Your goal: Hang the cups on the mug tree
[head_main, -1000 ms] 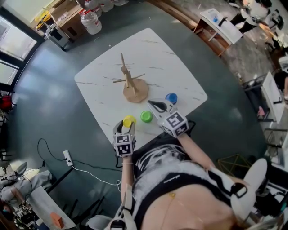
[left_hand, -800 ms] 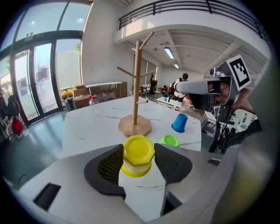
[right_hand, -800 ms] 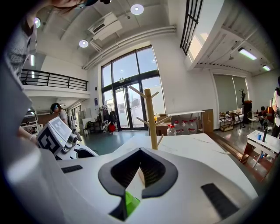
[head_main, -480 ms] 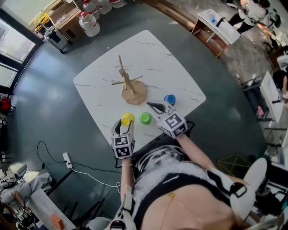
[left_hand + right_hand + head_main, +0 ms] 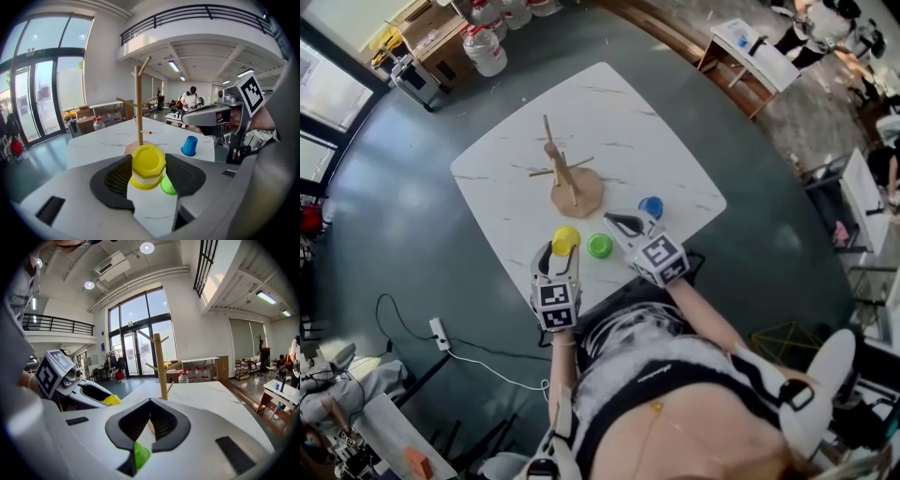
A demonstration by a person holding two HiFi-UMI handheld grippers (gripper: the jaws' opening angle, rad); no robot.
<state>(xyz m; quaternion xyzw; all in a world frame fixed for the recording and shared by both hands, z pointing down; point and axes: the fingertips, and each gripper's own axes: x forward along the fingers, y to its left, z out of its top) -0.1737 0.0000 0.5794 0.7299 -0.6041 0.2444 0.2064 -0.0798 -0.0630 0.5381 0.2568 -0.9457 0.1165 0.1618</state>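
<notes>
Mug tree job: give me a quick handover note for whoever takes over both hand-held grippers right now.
Left hand-held gripper: shut on the yellow cup.
Right hand-held gripper: shut, empty, near the green cup.
Green cup and blue cup stand on the table; the mug tree is bare.
Done: nothing hung yet.
To do: hang all three cups.

Dark grey floor (image 5: 384,206). White marbled table (image 5: 656,122), rounded corners. Tall glass doors (image 5: 140,348), daylight through. Round ceiling lamps (image 5: 146,247) lit. Railed balcony (image 5: 197,11) overhead. Water jugs (image 5: 485,47) on floor.
</notes>
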